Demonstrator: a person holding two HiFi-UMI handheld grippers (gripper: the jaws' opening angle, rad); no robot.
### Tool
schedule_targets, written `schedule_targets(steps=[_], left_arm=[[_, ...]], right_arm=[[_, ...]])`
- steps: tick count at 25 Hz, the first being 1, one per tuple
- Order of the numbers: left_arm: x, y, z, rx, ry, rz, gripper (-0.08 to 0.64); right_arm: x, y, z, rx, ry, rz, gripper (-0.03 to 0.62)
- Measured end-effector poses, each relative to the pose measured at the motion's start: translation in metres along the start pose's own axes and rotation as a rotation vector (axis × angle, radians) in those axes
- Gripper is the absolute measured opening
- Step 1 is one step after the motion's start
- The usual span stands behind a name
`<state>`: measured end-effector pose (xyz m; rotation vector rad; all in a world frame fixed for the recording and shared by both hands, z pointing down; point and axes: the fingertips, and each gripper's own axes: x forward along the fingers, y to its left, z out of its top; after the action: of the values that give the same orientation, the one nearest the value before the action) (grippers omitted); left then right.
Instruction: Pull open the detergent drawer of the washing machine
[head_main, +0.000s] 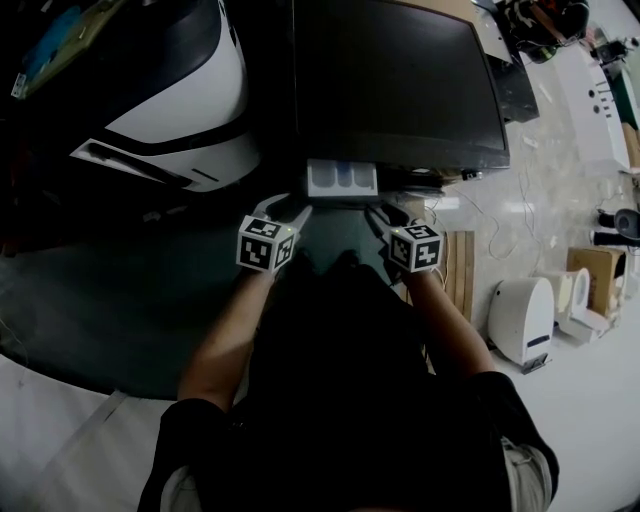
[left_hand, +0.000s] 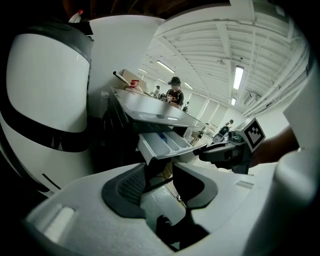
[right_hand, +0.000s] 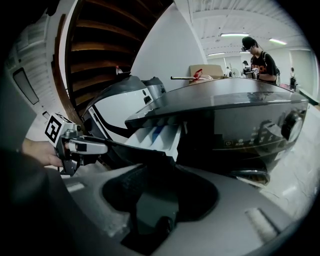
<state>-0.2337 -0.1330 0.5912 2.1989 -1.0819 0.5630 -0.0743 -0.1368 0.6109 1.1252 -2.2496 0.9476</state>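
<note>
Detergent drawer (head_main: 341, 180) stands well out of the washing machine (head_main: 400, 80), at its top left front corner; three white compartments show.

- Left tool (head_main: 282, 210): released, jaws apart, nothing between them.
- Right tool (head_main: 390, 213): released, jaws apart, empty.
- Drawer lies just far of both tools and between them. Left tool sits off its left front corner, right tool off its right. Neither touches it, and neither looks clearly nearer.
- Drawer's long axis runs far to near, front face towards the person.

Judgement: the pull looks largely done. Any further travel would be straight towards the near side, along that axis.
</note>
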Motion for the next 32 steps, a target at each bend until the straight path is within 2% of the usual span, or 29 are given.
schedule_targets(steps=[10, 16, 26, 32], left_arm=[[-0.016, -0.025, -0.022, -0.057, 0.009, 0.062, 0.173], [-0.021, -0.036, -0.033, -0.064, 0.034, 0.088, 0.173], [-0.029, -0.045, -0.040, -0.082, 0.028, 0.108, 0.173], [-0.028, -0.042, -0.039, -0.061, 0.070, 0.094, 0.188]], right_arm=[[-0.024, 0.012, -0.027, -0.016, 0.059, 0.077, 0.165], [-0.034, 0.013, -0.043, -0.041, 0.114, 0.104, 0.161], [-0.043, 0.019, -0.051, -0.046, 0.128, 0.133, 0.161], [-0.042, 0.014, -0.050, -0.012, 0.146, 0.177, 0.163]])
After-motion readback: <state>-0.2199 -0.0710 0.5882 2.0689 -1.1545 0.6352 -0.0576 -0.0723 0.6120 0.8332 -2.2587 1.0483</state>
